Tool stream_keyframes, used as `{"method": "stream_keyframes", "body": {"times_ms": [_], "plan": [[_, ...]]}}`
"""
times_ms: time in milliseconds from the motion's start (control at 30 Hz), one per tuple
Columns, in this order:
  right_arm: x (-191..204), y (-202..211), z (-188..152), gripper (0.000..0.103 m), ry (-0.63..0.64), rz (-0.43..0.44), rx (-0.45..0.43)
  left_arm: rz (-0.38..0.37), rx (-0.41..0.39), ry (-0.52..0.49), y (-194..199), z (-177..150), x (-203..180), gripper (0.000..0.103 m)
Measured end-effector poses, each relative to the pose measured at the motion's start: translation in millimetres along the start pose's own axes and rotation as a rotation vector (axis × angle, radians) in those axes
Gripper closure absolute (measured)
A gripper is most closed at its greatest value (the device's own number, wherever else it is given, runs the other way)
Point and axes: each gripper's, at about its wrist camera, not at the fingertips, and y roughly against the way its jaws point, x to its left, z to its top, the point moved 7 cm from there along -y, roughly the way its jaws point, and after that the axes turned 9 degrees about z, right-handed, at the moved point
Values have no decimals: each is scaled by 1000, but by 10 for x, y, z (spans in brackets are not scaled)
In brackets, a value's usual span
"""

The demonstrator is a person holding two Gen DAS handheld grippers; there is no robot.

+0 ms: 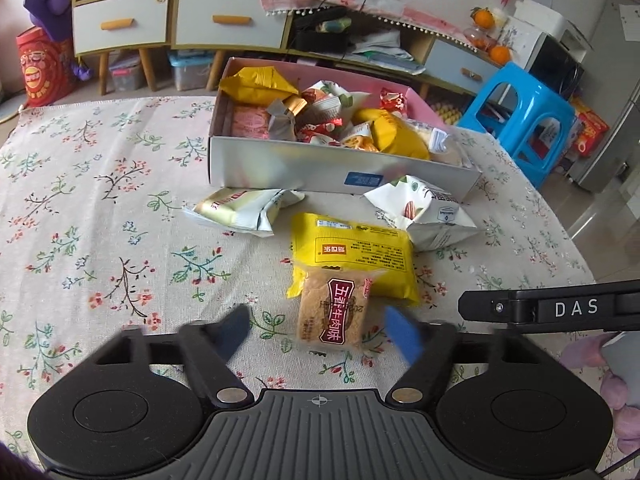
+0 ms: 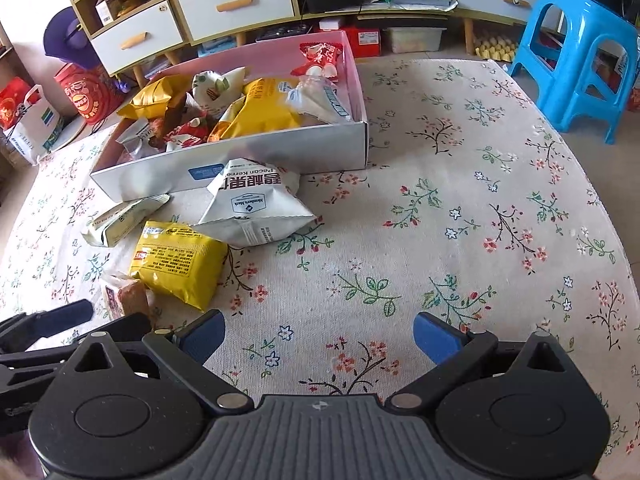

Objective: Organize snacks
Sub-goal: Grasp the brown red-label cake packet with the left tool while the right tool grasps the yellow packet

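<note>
left tool (image 1: 316, 330): blue pads spread, straddling the clear-wrapped brown cake bar with maroon label (image 1: 332, 314), not pressing | bar: on floral-cloth worktop (image 1: 100, 208), long axis along the tool's line, far end overlapping the glossy yellow crinkled packet (image 1: 352, 254) | right tool (image 2: 318, 338): spread, empty (farther off) | goal: white cardboard box (image 1: 320, 164) beyond, already heaped

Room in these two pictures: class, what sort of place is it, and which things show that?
Most likely a living room at home: a drawer cabinet crammed with household clutter, a blue plastic stool, and a flowered tablecloth.
</note>
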Motion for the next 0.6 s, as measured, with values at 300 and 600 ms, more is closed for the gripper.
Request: {"method": "stream_keyframes", "body": {"times_ms": [300, 600], "plan": [[180, -60, 106, 11, -80, 50, -14, 57, 55, 57, 26, 22, 225, 72], [573, -250, 118, 11, -116, 83, 2, 125, 79, 50, 136, -36, 590, 72]]}}
